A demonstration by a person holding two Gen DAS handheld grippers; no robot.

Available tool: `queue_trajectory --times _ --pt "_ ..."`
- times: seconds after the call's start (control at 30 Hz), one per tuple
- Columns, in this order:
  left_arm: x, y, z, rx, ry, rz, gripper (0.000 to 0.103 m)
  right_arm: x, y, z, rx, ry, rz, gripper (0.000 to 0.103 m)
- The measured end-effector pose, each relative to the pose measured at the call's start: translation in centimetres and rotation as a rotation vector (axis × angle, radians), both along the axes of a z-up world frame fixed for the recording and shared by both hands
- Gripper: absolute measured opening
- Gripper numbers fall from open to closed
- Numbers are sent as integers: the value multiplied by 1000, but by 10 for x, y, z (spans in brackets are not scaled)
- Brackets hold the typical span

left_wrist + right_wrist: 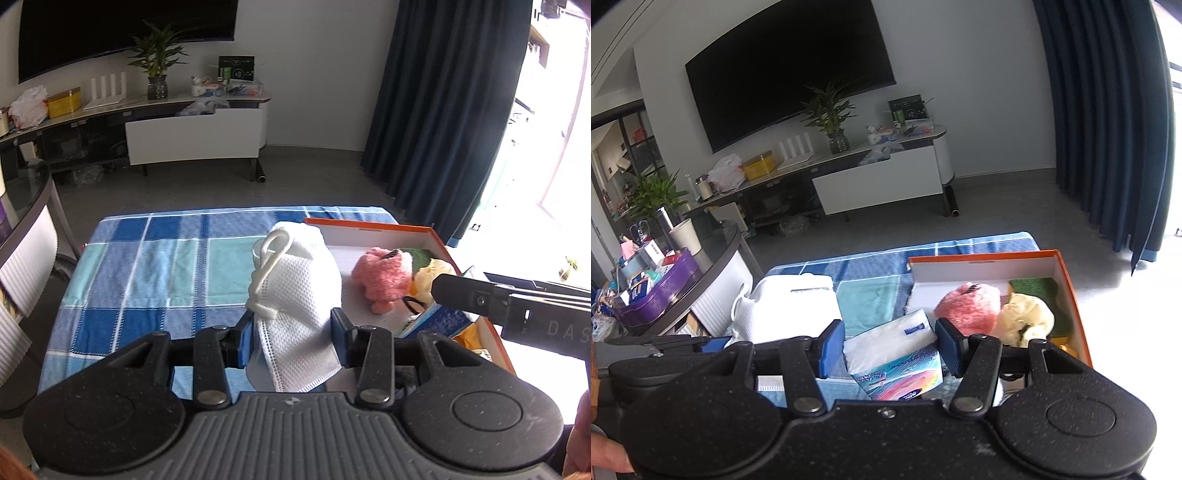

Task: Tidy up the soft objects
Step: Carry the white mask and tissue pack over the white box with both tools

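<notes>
The left gripper (295,328) pinches a white mesh bag (295,291) and the right gripper (890,347) squeezes a tissue pack (897,358), and the orange box (1067,280) with the pink plush toy (967,306) lies just ahead, nearer the right jaws.

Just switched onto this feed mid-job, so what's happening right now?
A person is sorting soft things into an orange box on a blue checked cloth. The left claw grips a white mesh bag just left of the box. The right claw holds a tissue pack at the box's near-left corner. A pink plush and a cream plush already lie inside.
</notes>
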State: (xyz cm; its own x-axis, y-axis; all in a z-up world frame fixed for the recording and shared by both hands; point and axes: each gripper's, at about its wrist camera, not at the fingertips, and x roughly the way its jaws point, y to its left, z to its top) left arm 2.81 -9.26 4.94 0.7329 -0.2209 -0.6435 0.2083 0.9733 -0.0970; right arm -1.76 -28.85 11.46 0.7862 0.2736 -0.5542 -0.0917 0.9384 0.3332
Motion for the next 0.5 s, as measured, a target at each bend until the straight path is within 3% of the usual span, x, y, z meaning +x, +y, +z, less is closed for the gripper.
queue_trajectory --times 0.5 --pt "5 -33 3 2 -11 -77 42 -4 -31 3 -10 -16 -81 66"
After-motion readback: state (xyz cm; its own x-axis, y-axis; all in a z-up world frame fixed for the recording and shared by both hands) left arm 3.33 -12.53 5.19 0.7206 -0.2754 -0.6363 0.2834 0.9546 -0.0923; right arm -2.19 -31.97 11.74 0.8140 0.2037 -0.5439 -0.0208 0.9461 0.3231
